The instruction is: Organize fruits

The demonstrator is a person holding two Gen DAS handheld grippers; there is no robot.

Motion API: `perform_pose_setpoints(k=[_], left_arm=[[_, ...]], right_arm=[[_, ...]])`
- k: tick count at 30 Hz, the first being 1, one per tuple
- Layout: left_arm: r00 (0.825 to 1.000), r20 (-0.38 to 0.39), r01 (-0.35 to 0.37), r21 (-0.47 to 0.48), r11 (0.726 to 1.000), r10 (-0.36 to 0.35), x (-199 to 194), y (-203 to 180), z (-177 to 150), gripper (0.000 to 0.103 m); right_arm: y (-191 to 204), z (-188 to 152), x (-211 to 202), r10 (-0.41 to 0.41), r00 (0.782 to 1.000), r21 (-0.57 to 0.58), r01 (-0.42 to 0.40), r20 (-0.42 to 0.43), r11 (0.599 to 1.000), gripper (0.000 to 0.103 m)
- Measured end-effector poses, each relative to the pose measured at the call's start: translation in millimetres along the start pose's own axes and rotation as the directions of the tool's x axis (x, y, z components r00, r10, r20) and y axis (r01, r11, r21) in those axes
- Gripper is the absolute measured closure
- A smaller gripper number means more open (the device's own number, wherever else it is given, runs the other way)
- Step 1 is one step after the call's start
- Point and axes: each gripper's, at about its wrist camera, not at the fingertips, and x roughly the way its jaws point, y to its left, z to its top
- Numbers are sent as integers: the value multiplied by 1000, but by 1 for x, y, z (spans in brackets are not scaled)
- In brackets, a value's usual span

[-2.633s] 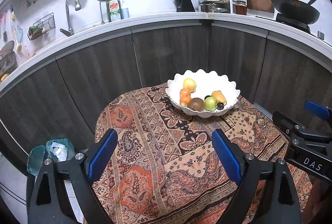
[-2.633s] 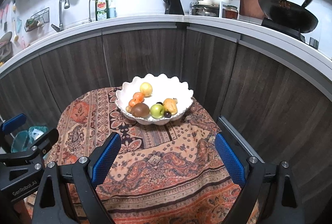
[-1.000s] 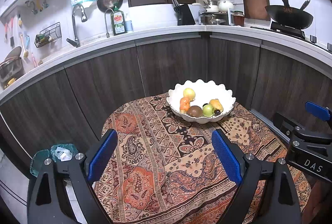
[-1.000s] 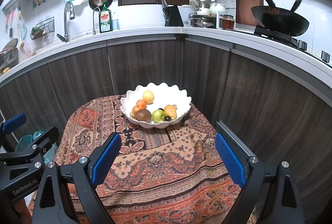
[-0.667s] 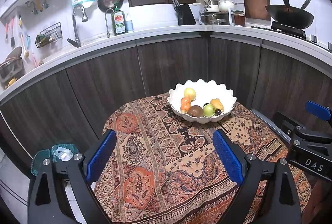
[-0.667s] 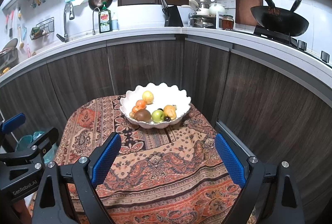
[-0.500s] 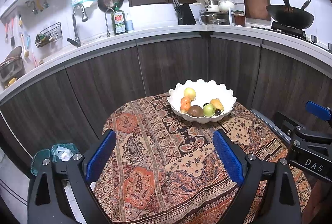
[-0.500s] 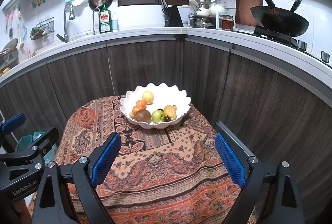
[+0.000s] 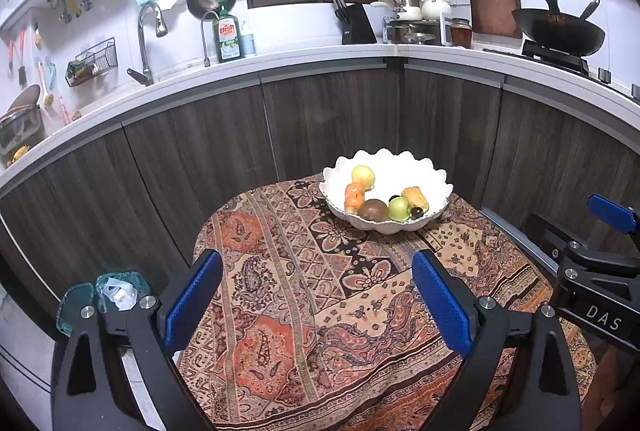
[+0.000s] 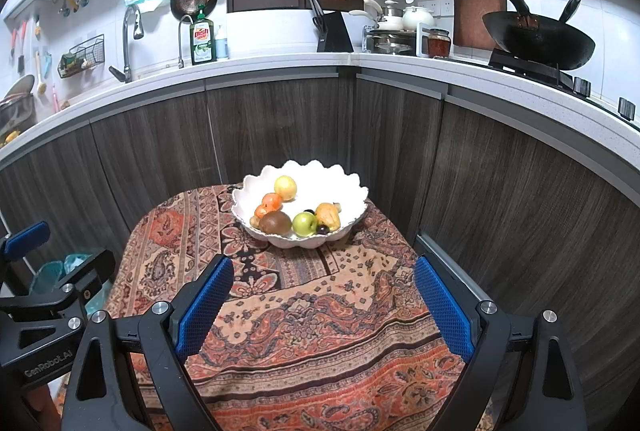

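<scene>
A white scalloped bowl (image 9: 432, 177) stands at the far side of a small table with a patterned cloth (image 9: 320, 291); it also shows in the right wrist view (image 10: 344, 191). In it lie a yellow apple (image 9: 363, 176), an orange fruit (image 9: 354, 194), a brown kiwi (image 9: 373, 210), a green apple (image 9: 399, 208), a dark plum (image 9: 417, 212) and a yellow-orange fruit (image 9: 416, 197). My left gripper (image 9: 316, 295) is open and empty over the near cloth. My right gripper (image 10: 322, 301) is open and empty, well short of the bowl.
Dark wood cabinets (image 9: 200, 159) curve behind the table under a white counter (image 9: 320, 55) with a dish soap bottle (image 9: 229, 35) and a wok (image 10: 538, 39). A teal bin (image 9: 100, 295) sits on the floor left of the table.
Both grippers have pulled back and risen since the oldest frames, so the bowl looks smaller and farther. In the last second almost nothing has moved.
</scene>
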Motion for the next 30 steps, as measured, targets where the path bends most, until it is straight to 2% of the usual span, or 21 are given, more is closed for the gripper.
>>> perform_pose_setpoints(k=[8,14,30], left_arm=[[1000,7,3,-3,1000,-3,-1,1,0,6],[1000,-19,10,-8,1000,-10,4,1,-1,6],[997,-80,16,-1,1000,-16,46,2,-4,6]], right_arm=[[0,0,-1,0,1000,2,0,-2,1000,10],[3,-1,1,-1,1000,7,1,-12,1000,10],[7,-8,43,-6,996,17,7,-94,1000,10]])
